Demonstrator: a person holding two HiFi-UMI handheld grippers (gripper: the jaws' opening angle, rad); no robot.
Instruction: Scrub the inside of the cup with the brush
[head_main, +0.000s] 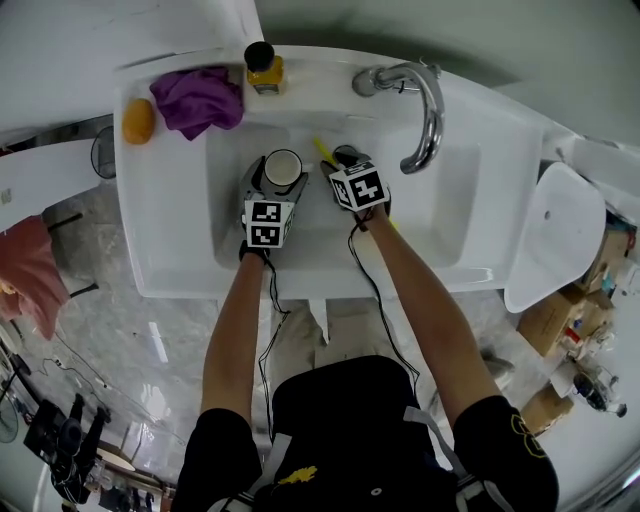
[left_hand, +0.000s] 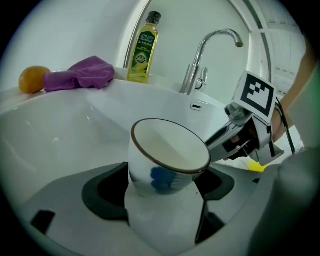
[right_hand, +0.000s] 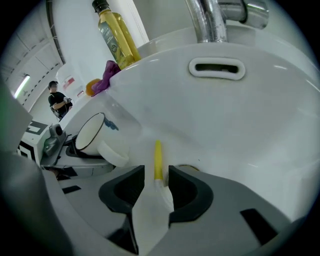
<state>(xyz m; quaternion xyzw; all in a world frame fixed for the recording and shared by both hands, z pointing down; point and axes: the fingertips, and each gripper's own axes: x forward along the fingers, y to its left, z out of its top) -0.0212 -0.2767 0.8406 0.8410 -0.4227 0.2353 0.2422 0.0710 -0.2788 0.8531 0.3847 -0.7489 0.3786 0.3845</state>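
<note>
A white cup (head_main: 283, 167) with a brown rim and a blue mark is tilted over the sink basin (head_main: 450, 200), and my left gripper (head_main: 278, 178) is shut on its body. In the left gripper view the cup (left_hand: 170, 155) fills the gap between the pads, its mouth facing up and away. Just right of the cup, my right gripper (head_main: 343, 160) is low in the basin. A brush with a yellow handle (right_hand: 158, 159) and a white lower part lies between its jaws (right_hand: 156, 186). The pads stand a little apart from the handle, so this gripper is open. The cup (right_hand: 97, 132) is to its left.
On the sink's back ledge are a purple cloth (head_main: 198, 98), an orange (head_main: 138, 120) and a yellow oil bottle (head_main: 264, 68). A chrome faucet (head_main: 425, 110) arches over the basin's far right. A white lid (head_main: 555, 235) and cardboard boxes (head_main: 555, 320) are to the right.
</note>
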